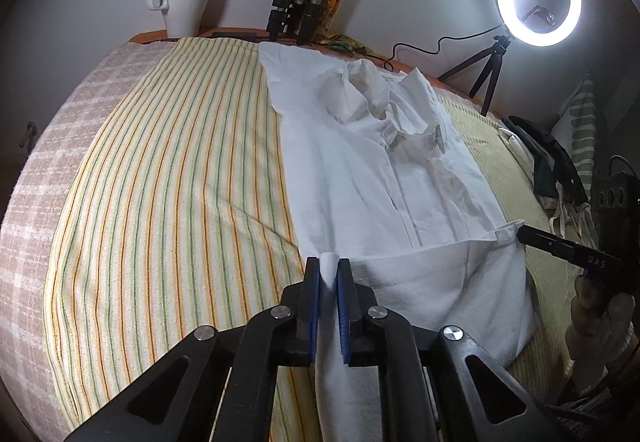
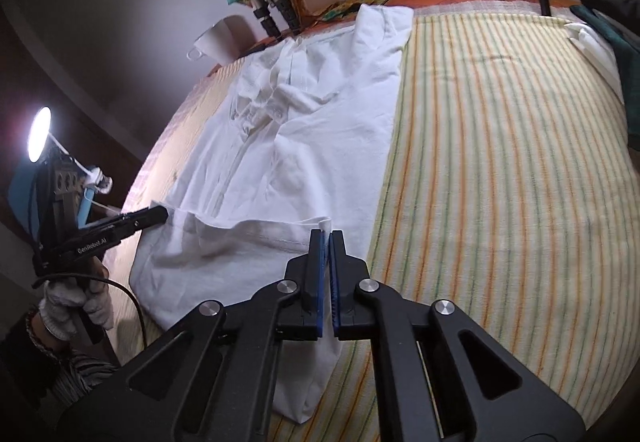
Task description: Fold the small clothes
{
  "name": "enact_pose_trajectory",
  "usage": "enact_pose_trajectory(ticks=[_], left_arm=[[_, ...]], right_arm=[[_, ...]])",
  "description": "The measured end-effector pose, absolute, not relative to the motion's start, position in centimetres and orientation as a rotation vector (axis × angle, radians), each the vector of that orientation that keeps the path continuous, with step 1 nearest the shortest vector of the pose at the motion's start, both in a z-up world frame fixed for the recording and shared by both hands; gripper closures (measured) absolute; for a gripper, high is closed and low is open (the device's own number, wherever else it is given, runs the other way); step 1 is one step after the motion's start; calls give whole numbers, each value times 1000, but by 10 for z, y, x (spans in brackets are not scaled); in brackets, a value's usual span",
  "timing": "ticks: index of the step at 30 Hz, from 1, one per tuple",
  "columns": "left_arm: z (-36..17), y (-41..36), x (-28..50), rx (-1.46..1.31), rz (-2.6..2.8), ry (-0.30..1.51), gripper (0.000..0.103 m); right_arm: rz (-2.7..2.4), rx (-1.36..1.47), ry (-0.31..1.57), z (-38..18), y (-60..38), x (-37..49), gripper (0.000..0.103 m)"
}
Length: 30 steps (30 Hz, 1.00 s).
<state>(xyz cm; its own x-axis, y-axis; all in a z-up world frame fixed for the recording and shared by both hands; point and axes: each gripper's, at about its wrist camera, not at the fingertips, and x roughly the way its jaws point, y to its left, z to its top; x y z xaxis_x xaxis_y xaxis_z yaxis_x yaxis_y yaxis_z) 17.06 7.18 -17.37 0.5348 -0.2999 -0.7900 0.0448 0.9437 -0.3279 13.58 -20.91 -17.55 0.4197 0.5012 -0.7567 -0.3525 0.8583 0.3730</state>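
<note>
A white button shirt [image 1: 360, 170] lies front up and lengthwise on the striped cloth [image 1: 180, 182], collar at the far end. Its near hem is turned up into a fold. My left gripper [image 1: 329, 274] is shut on one hem corner, and white fabric shows between the blue pads. It also appears at the left of the right wrist view as the left gripper [image 2: 162, 216], held by a gloved hand [image 2: 76, 306]. My right gripper [image 2: 329, 242] is shut on the other corner of the shirt [image 2: 304, 130]; from the left wrist view the right gripper [image 1: 522, 234] pinches that corner.
A white mug [image 1: 186, 6] and folded tripod legs [image 1: 292, 14] stand at the far edge. A lit ring light [image 1: 538, 0] on a small tripod stands at the far right. Dark clothes [image 2: 612, 26] are piled on the right side of the cloth.
</note>
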Motion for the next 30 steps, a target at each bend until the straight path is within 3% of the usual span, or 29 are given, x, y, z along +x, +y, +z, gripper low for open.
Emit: enact_pose_trajectory(ticks=[6,7,8,10,11,16,19,23,27,30], left_arm=[[-178,72,174,-270,-172,985,92],[-177,72,173,-265,-167,979,92],[-175,73,173,-266,-163,973,92],[-173,76,172,-273,-156,960,92],[-172,77,172,-274,-157,957,92],[-171,79,171,-289,-173,959,91],[-172,77,169,-283,-185,972,76],[-174,70,167,-263,-189,989,76],[-175,67,161,-226,-176,988,76],[-174,66,158,-193,-158,969,84]], right_arm=[[508,196,1015,-176,-216,138,99],[515,196,1033,-177,-215,139,96],[521,203,1054,-178,-216,139,85],[540,234,1066,-178,-221,135,72],[559,242,1063,-177,-223,132,72],[636,169,1102,-174,-216,109,72],[627,113,1138,-184,-209,100,73],[596,112,1144,-191,-210,96,94],[585,63,1125,-189,-207,90,98],[583,37,1121,-190,-204,88,99]])
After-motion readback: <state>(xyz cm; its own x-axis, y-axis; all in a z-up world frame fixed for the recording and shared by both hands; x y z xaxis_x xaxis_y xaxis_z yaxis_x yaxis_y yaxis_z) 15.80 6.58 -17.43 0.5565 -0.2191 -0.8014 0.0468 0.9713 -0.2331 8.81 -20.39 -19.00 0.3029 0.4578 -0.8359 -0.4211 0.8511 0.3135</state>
